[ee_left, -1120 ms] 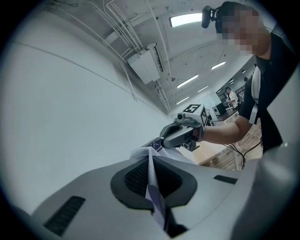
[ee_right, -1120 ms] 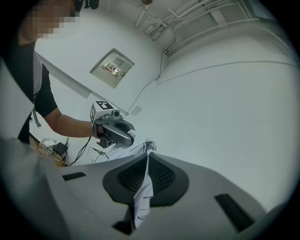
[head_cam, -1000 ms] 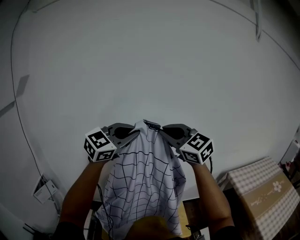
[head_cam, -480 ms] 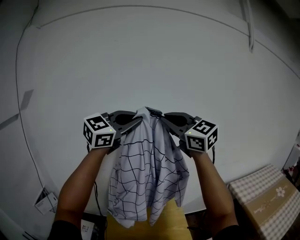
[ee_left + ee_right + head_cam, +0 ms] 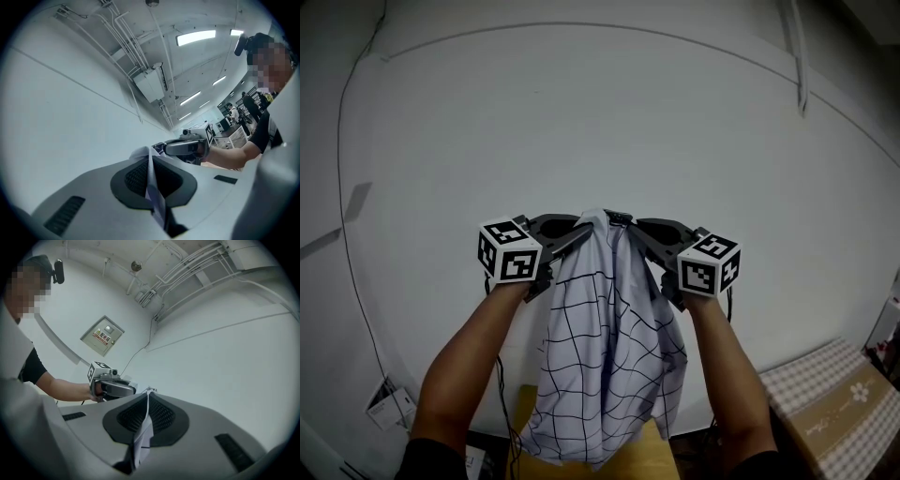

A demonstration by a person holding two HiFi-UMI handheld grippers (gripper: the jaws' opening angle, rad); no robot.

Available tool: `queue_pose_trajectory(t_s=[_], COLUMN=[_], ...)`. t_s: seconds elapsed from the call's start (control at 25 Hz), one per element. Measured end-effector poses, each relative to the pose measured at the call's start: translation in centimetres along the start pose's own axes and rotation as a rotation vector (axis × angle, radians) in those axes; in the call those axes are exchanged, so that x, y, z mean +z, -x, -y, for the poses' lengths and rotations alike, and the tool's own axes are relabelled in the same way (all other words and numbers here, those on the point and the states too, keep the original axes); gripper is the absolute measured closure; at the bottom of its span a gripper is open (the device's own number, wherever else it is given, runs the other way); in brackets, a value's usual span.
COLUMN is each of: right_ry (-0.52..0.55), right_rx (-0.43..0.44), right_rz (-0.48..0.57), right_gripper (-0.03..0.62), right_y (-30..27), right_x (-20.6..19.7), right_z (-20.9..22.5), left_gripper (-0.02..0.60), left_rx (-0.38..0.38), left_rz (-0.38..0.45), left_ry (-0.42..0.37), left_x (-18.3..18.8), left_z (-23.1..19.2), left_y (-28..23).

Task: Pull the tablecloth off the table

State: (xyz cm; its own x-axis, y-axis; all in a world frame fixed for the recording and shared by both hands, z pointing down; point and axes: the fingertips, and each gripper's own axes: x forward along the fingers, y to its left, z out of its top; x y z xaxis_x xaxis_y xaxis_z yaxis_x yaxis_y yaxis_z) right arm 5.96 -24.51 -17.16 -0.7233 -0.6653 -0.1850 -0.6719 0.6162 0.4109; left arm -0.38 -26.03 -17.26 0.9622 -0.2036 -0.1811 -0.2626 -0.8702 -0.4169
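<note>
Tablecloth hangs as one bunched bundle in front of the white wall, held at its top by both grippers. The left gripper and the right gripper are close side by side. Each has its jaws pressed together on a fold of the cloth, as each gripper view shows. The lower hem hangs over the near part of the wooden tabletop; whether it touches the wood I cannot tell. I judge the task almost done: the cloth does not lie spread, and it only remains to carry it away from the tabletop. Compared with one second ago, both grippers stand higher in the head view. The cloth now hangs free with its hem in sight, and some bare wood shows beside it.
</note>
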Motion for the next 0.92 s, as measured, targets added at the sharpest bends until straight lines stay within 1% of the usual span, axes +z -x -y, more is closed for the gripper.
queue_pose_trajectory(t_s=[0.12,0.32,0.56,0.92], right_ry=[-0.008,-0.014,0.002,-0.013], right_rx=[-0.004,-0.003,0.006,0.003], right_rz=[0.009,0.015,0.012,0.021], right_gripper=[0.571,0.571,0.571,0.571], right_y=[0.0,0.4,0.6,1.0], right_x=[-0.2,-0.2,0.3,0.4], right_z=[0.4,0.5,0.0,0.0], left_gripper=[0.569,0.569,0.569,0.569], left_rx=[0.005,0.000,0.008,0.016], left_rz=[0.000,0.028,0.038,0.044], left_ry=[0.009,0.059,0.039,0.011], left_x=[-0.2,-0.2,0.5,1.0], left_z=[-0.3,-0.3,0.1,0.5], left_y=[-0.1,0.0,0.0,0.2])
